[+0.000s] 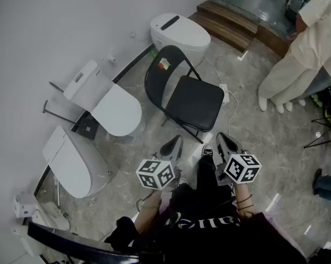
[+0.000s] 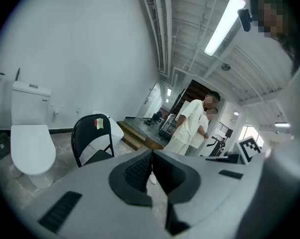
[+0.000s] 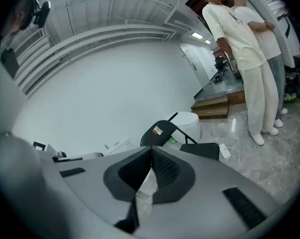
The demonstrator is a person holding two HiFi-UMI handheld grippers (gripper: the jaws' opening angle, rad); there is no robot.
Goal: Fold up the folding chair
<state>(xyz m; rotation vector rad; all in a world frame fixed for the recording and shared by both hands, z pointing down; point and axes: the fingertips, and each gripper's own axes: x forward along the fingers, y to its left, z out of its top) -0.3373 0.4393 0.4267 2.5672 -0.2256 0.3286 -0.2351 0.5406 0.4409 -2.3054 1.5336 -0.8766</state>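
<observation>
**Stone floor, chair open, both tools closed and empty**

Grey marbled floor (image 1: 264, 147), white wall on the left. Nearest: left tool (image 1: 176, 142) and right tool (image 1: 223, 138), held side by side low in the head view, marker cubes up. Each tool's own view shows its jaws pressed together with nothing between them. Both point at the chair and touch nothing.

Chair (image 1: 194, 102): black, unfolded, standing on the floor just ahead of the tools. Its seat is flat and its backrest upright, with a small sticker (image 1: 164, 65) on the backrest. A white power strip (image 1: 225, 94) with its cable lies on the floor just right of the seat.

Three white toilets: nearest one (image 1: 72, 164) and middle one (image 1: 113, 108) left of the chair, far one (image 1: 179, 31) behind the backrest.

Farther back are wooden steps (image 1: 231, 23), then two people in light clothes (image 1: 303, 54) standing at the far right.
</observation>
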